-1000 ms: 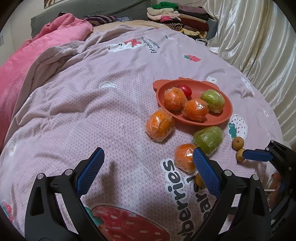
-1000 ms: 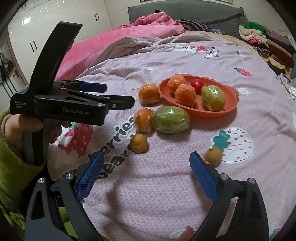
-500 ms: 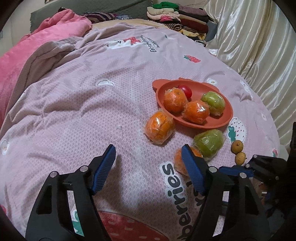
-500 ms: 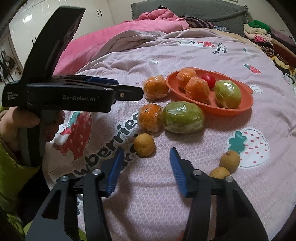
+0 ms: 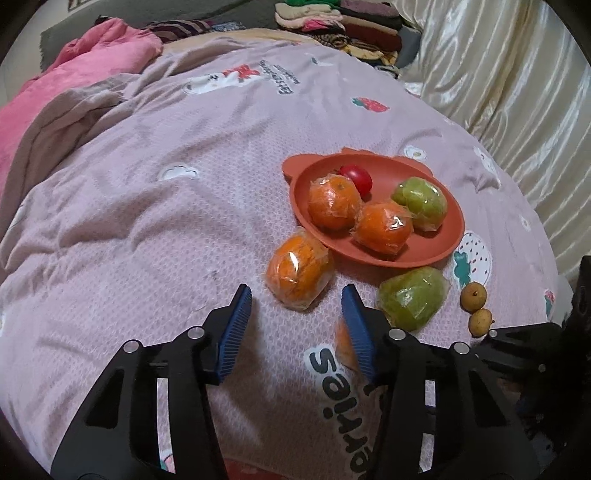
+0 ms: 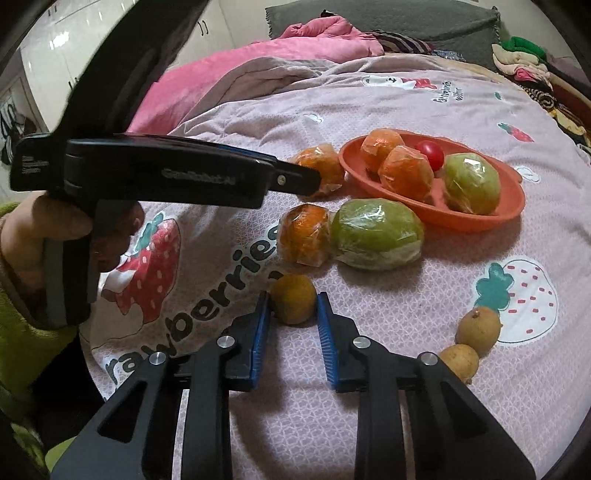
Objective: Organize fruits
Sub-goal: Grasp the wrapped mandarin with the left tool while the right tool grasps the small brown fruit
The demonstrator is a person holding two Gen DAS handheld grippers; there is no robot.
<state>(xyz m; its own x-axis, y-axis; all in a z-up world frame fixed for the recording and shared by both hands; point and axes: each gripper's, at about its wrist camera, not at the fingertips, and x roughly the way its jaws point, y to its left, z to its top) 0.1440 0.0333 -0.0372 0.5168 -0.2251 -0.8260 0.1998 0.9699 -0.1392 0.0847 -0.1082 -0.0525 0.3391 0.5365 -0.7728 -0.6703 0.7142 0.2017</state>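
An orange plate [image 5: 439, 254] [image 6: 509, 206] on the bedspread holds two wrapped oranges [image 5: 334, 201], a red tomato [image 5: 356, 175] and a wrapped green fruit [image 5: 421, 201]. My left gripper [image 5: 297, 295] is open, its blue pads just short of a wrapped orange [image 5: 299, 269] lying beside the plate. My right gripper [image 6: 293, 301] has its pads on either side of a small brown-yellow fruit [image 6: 293, 297], nearly closed around it. Another wrapped orange [image 6: 304, 234] and a wrapped green fruit [image 6: 376, 232] lie just beyond.
Two more small brown fruits [image 6: 478, 326] [image 6: 460, 360] lie to the right on the bedspread. A pink blanket [image 5: 74, 81] is bunched at the far left. Folded clothes [image 5: 332, 14] are stacked at the back. A cream curtain [image 5: 517, 92] hangs on the right.
Both grippers moved forward and narrowed. The left one came up to the wrapped orange. The right one closed in around the small brown-yellow fruit.
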